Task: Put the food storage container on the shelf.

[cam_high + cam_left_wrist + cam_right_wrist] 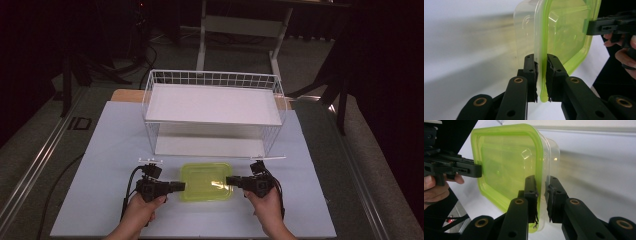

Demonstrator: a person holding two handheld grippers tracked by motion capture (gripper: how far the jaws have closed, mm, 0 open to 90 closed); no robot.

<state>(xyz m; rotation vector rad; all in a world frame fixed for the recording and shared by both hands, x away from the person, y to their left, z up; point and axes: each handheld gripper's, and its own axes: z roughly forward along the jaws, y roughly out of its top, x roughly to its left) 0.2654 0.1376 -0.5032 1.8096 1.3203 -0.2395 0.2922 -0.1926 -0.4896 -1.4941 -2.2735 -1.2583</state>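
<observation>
Black jaws of the left gripper (541, 75) pinch the green lid rim of a clear plastic food container (206, 181); opposite, the right gripper (541, 195) clamps the facing rim. Held between both, it likely stays level, just short of the white wire shelf rack (214, 112).

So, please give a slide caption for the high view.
Two hand-held grippers, left and right, grip a green-lidded container before a white wire rack.

dim room, dark surround; table (100, 150) lit; glare on lid (216, 184); gripper-view backgrounds blurred.
</observation>
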